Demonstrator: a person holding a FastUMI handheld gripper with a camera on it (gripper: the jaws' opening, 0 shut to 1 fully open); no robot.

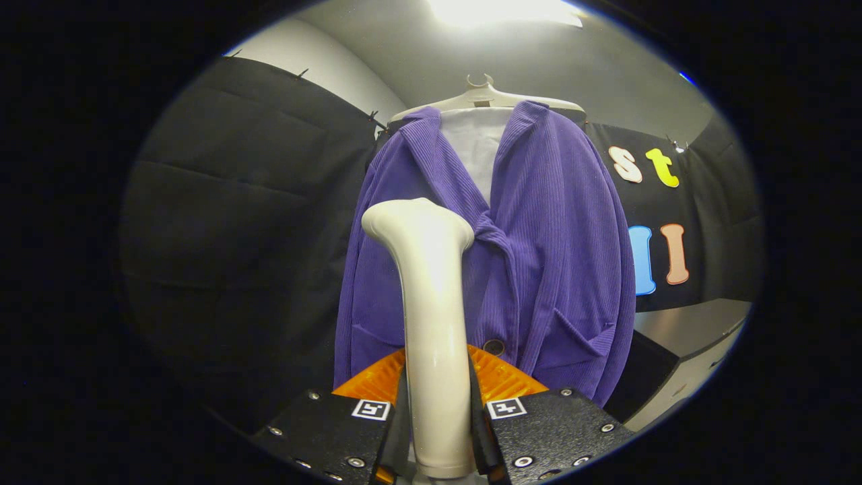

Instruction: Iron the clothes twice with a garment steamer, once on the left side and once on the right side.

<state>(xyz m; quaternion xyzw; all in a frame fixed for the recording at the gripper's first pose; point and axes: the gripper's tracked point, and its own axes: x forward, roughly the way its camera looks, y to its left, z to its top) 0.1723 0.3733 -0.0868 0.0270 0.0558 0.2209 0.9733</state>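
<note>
A purple corduroy jacket [539, 256] hangs over a white inner layer [475, 145] on a pale hanger [483, 96], straight ahead of me. My gripper [438, 424] is shut on the white garment steamer [431, 296], both fingers pressing its handle. The steamer stands upright between the fingers, and its head [417, 219] reaches up in front of the jacket's left front panel, just below the lapel. Whether the head touches the cloth I cannot tell. A dark button [493, 347] shows low on the jacket, beside the handle.
Black cloth wall [249, 202] stands behind and to the left of the jacket. A grey table surface [693, 323] lies low at the right, beyond the jacket's hem. A ceiling light [505, 10] glares overhead.
</note>
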